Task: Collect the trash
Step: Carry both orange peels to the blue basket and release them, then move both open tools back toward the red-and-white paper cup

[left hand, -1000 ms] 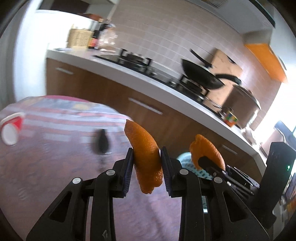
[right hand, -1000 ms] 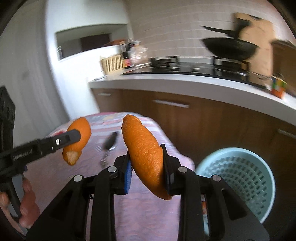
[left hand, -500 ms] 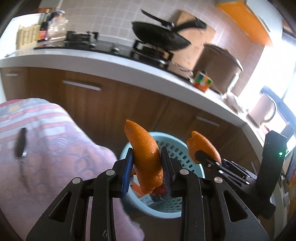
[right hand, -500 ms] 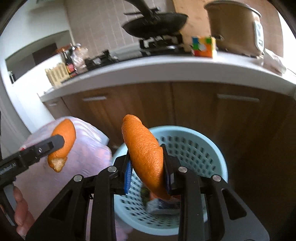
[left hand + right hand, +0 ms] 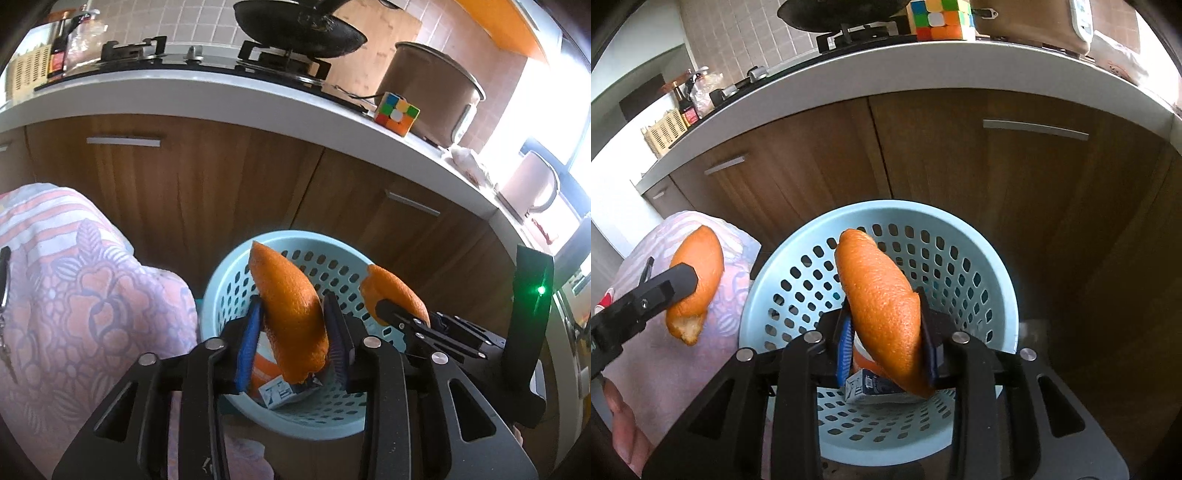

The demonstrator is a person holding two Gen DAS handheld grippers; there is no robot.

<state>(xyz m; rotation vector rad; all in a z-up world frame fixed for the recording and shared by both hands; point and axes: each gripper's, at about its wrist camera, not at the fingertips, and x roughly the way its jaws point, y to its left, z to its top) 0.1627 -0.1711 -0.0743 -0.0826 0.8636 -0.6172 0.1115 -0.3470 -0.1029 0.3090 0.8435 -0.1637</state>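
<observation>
My left gripper (image 5: 293, 332) is shut on a piece of orange peel (image 5: 291, 314), held over the near rim of a light blue perforated trash basket (image 5: 325, 254). My right gripper (image 5: 886, 332) is shut on a second orange peel (image 5: 882, 306), held above the basket's (image 5: 960, 229) opening. Each gripper shows in the other's view: the right one with its peel (image 5: 397, 291), the left one with its peel (image 5: 698, 269). A carton and other trash (image 5: 875, 387) lie in the basket's bottom.
The basket stands on the floor against brown kitchen cabinets (image 5: 207, 184). A table with a floral cloth (image 5: 74, 295) is to the left. The counter above holds a stove with a wok (image 5: 295, 26), a Rubik's cube (image 5: 397, 114) and a pot (image 5: 428, 85).
Both grippers swung from over the table to the basket and moved closer above it, still holding their peels. The basket now fills the lower middle of both views.
</observation>
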